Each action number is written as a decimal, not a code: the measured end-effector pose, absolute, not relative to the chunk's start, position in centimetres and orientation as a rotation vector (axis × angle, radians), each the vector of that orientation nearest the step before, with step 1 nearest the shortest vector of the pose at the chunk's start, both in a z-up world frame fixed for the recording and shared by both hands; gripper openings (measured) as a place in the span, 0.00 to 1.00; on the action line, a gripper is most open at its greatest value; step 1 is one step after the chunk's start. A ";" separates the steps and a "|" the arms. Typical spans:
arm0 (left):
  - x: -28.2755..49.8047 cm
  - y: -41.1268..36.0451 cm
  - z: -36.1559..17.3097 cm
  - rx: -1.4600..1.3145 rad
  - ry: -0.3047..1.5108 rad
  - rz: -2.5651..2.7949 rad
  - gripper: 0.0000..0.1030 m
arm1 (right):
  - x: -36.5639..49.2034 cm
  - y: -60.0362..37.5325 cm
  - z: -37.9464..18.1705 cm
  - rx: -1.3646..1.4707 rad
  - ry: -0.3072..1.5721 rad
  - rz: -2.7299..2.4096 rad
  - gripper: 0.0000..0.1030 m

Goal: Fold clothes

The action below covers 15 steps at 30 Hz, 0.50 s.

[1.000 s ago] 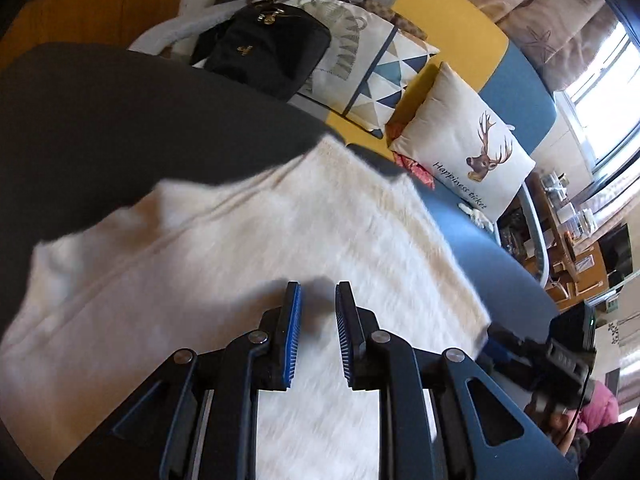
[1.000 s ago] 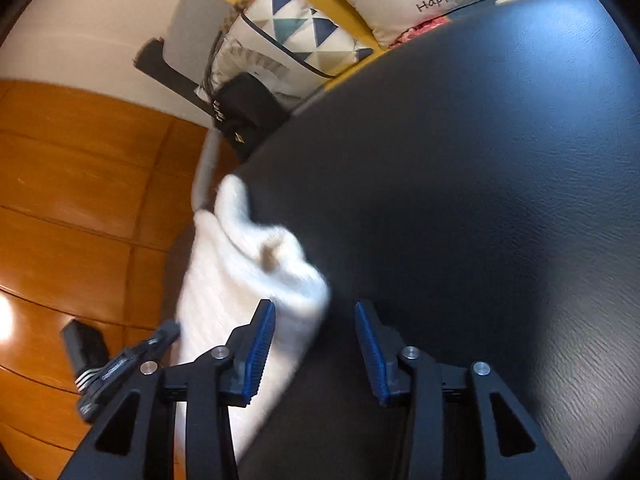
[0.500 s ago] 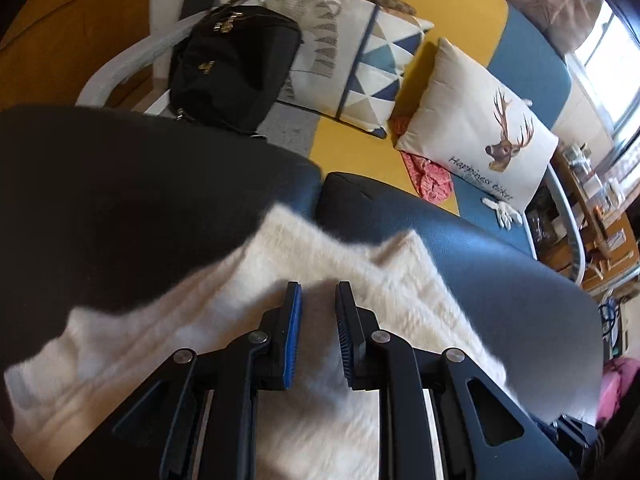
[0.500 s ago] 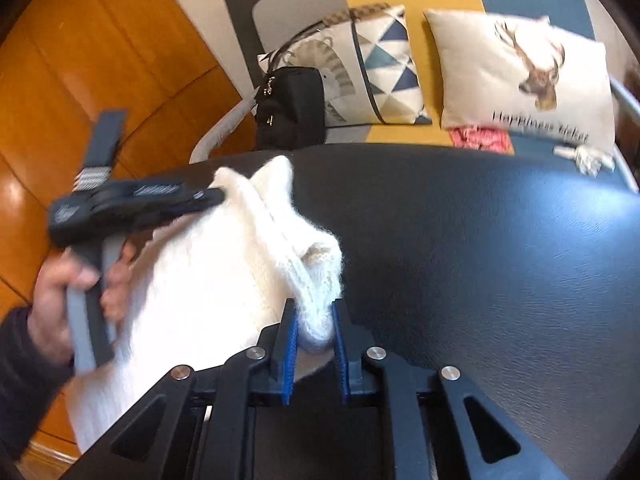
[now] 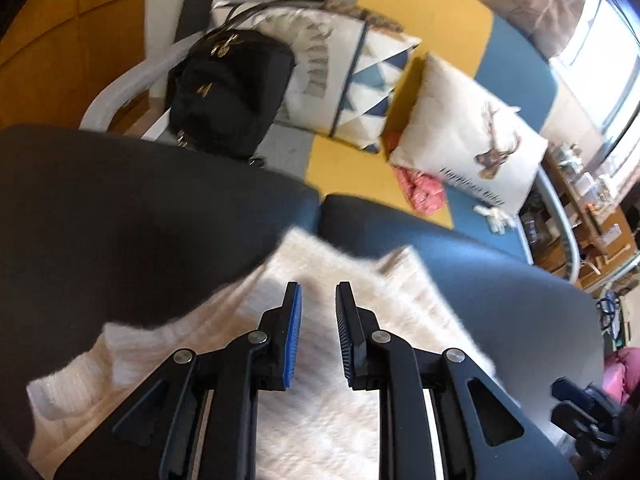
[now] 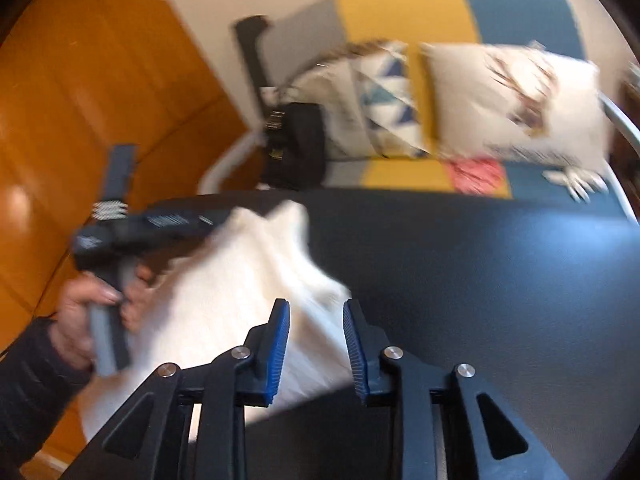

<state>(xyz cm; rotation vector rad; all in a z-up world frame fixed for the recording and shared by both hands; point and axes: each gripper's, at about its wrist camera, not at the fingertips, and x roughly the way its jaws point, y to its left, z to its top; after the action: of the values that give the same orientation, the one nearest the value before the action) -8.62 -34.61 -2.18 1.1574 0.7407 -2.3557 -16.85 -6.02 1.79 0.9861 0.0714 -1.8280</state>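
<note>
Dark table (image 5: 120,220), one white sweater (image 5: 320,420)

Fuzzy white knit garment (image 5: 328,432) on matt dark leathery tabletop (image 5: 120,220)

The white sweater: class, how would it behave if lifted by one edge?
Probably floppy: the white sweater sags and bunches rather than holding shape. Likely light, given its fuzzy, open knit. Its fuzz should drag, not slide, on the dark surface.

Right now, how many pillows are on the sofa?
2. The triangle-pattern pillow leans behind the black bag; the deer pillow sits to its right, above the pink cloth. Others may be hidden.
</note>
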 end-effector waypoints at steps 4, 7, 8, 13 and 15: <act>-9.5 -35.7 -3.9 1.166 0.796 -2.321 0.18 | -17.6 -10.8 -0.2 1.070 0.176 -1.739 0.28; -10.8 -35.7 -4.6 1.205 0.741 -2.315 0.18 | -18.7 -12.0 -3.4 1.197 0.229 -1.739 0.23; -11.2 -35.5 -4.5 1.213 0.706 -2.324 0.18 | -18.8 -11.4 -3.5 1.175 0.187 -1.743 0.22; -8.5 -36.2 -3.0 1.119 0.818 -2.368 0.18 | -18.5 -10.4 -1.2 1.149 0.183 -1.744 0.24; -6.2 -36.5 -2.6 1.080 0.855 -2.360 0.18 | -18.3 -11.6 0.7 1.076 0.174 -1.716 0.26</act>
<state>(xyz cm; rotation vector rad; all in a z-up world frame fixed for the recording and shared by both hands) -6.16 -36.46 -2.58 1.0800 0.8554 -2.3600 -18.32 -11.64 0.69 1.0756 0.1740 -1.7163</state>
